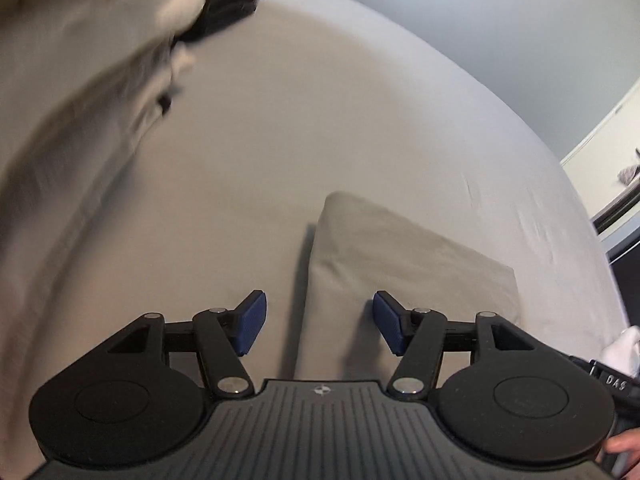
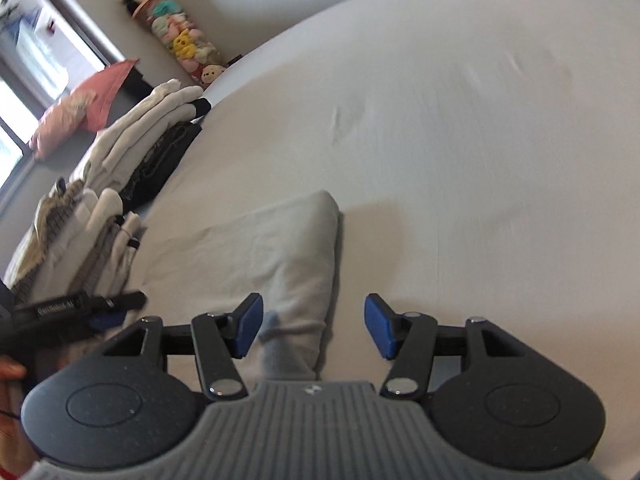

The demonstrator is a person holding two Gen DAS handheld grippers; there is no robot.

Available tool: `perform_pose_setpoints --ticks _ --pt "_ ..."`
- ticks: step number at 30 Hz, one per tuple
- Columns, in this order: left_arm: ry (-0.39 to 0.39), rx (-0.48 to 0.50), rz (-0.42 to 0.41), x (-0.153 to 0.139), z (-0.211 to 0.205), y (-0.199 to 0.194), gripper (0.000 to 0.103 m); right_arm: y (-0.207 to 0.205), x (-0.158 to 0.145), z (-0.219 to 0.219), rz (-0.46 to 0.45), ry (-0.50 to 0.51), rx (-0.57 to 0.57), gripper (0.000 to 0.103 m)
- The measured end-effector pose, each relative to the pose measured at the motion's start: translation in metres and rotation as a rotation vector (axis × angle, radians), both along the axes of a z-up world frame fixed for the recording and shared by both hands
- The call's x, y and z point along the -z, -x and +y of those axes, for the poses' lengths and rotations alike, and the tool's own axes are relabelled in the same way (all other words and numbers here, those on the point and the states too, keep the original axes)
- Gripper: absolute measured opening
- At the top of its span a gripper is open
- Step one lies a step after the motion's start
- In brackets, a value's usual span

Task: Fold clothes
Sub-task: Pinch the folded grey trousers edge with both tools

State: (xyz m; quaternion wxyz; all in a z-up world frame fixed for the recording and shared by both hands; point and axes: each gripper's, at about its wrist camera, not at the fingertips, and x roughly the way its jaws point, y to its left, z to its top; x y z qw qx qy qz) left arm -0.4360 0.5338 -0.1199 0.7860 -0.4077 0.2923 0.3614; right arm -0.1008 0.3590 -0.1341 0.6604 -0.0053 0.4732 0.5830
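A folded grey garment (image 1: 404, 264) lies flat on the bed sheet (image 1: 300, 128). My left gripper (image 1: 319, 322) is open and empty, its fingers straddling the garment's near left corner from just above. In the right wrist view the same garment (image 2: 276, 252) lies ahead, and my right gripper (image 2: 313, 326) is open and empty over its near right edge. The left gripper (image 2: 80, 312) shows at the left edge of the right wrist view.
Stacks of folded white, beige and black clothes (image 2: 132, 152) sit on the bed's left side, blurred in the left wrist view (image 1: 100, 60). A pink pillow (image 2: 80, 108), a tube of plush toys (image 2: 176, 36) and a window (image 2: 32, 60) lie beyond. The bed edge (image 1: 592, 208) runs at right.
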Motion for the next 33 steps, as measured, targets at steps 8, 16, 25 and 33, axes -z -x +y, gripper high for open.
perform_pose_setpoints --ticks 8,16,25,33 --pt "0.054 0.009 -0.063 0.011 0.006 0.001 0.070 0.003 0.016 0.010 0.080 -0.036 -0.034 0.056" --pt "0.060 0.027 -0.094 0.016 0.013 -0.005 0.048 -0.006 0.028 0.014 0.187 -0.065 -0.018 0.035" --pt "0.031 0.016 -0.120 0.005 0.008 0.004 0.026 -0.006 0.018 0.009 0.244 -0.103 -0.008 0.023" --pt "0.006 0.031 -0.143 -0.005 -0.006 0.004 0.023 -0.001 -0.021 0.002 0.184 -0.129 -0.038 0.021"
